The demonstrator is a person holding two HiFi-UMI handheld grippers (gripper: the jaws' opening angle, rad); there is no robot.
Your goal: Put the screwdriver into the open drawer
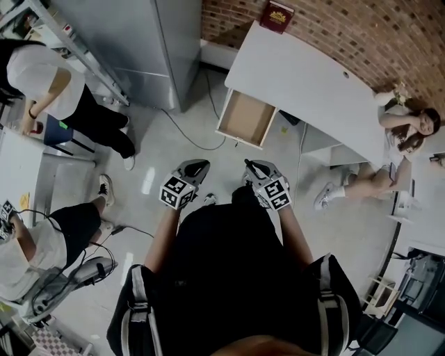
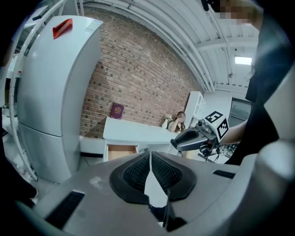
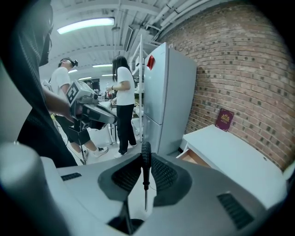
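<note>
The white desk (image 1: 306,80) stands ahead of me against the brick wall (image 1: 361,35), with a dark red book (image 1: 277,15) propped at its far end. The drawer (image 1: 247,118) is pulled out of the desk at the end nearer the fridge (image 1: 132,42), and its brown bottom is showing. A cable (image 1: 191,135) loops across the floor between me and the drawer; otherwise only floor lies on that line. One person (image 1: 403,132) sits on the floor by the desk's other end, well off to my right. Two others (image 1: 49,76) are at my left near the fridge, also clear of the way. I hold both grippers out level in front of me, side by side and apart, well short of the drawer. My left gripper (image 2: 150,157) has its jaws together at the tips with only a slit between the pads, and nothing is in them. My right gripper (image 1: 254,167) is clamped on the screwdriver (image 3: 145,152). The black ribbed handle is pinched between the pads near the jaw tips, and the thin shaft runs back towards the gripper body. From the head view I can't really make the tool out, as it is too small there.
</note>
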